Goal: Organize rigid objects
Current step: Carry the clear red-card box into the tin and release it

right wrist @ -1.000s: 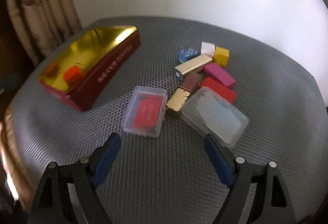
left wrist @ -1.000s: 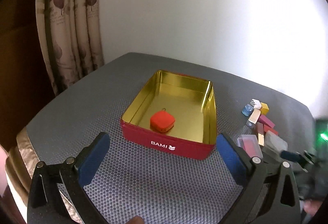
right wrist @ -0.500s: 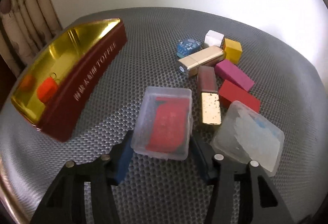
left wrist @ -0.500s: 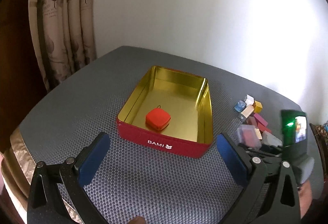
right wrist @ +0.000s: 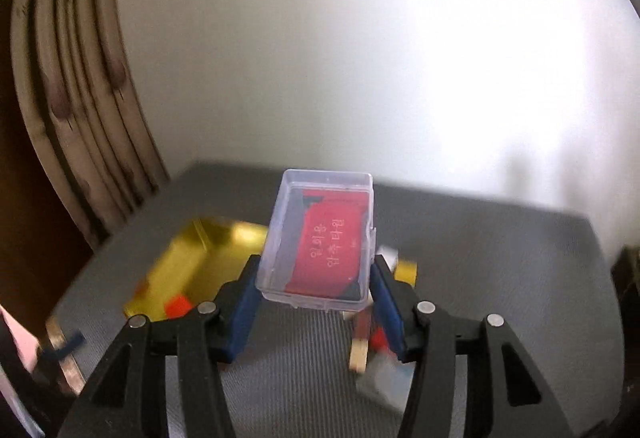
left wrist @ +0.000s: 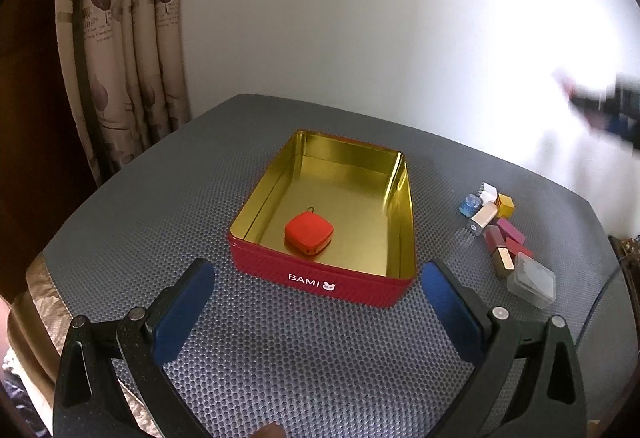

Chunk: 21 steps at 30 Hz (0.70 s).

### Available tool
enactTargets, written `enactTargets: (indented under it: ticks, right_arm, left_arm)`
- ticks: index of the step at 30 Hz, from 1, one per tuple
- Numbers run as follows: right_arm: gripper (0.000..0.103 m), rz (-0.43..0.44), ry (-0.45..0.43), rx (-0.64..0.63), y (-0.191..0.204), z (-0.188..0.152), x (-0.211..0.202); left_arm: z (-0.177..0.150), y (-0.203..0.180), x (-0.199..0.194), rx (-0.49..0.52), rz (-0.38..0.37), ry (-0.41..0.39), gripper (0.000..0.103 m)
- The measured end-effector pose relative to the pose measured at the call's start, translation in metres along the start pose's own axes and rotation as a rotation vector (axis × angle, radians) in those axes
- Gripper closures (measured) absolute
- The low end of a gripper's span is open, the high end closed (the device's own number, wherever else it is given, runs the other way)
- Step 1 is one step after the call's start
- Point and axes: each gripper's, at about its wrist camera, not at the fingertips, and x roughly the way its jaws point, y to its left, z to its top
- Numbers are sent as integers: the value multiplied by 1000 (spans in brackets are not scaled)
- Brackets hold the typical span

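Nearest in the right wrist view: right gripper (right wrist: 316, 302) clamped on a clear plastic case with a red insert (right wrist: 324, 246), blue pads (right wrist: 244, 302) pressing both long sides, case tilted up and clear of the grey mesh mat (right wrist: 288, 378). Gripped across the narrow width, probably so the case drops flat. Just beyond and left, blurred: open red tin with gold lining (right wrist: 200, 258), likely the destination.

Over to the left wrist view: left gripper (left wrist: 316, 314) wide open, holding nothing, parked in front of the tin, perhaps ready to steady it. Inside the tin, a small red rounded square item (left wrist: 309, 234) already stowed. Off to the right, a cluster of small coloured blocks (left wrist: 496, 222) and a second clear plastic case (left wrist: 532, 280), not yet sorted. Beyond, a patterned curtain (left wrist: 120, 49).
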Motion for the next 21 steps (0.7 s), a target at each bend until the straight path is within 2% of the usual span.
enactTargets:
  ticks: [4,9,17,21]
  right_arm:
    - [49,8,-36,-44,19,26,1]
    - [49,33,25,-70,53,29,45]
    - [49,65,143,-158,107,0,130]
    - [49,80,201,-181,121,-15,168]
  left_arm:
    - [1,1,-2,-8,12,-12,0]
    - [1,1,-2,0,37,-18,0]
    - [2,3,0,15,43,-25,0]
    - [2,3,1,26,36,-24,0]
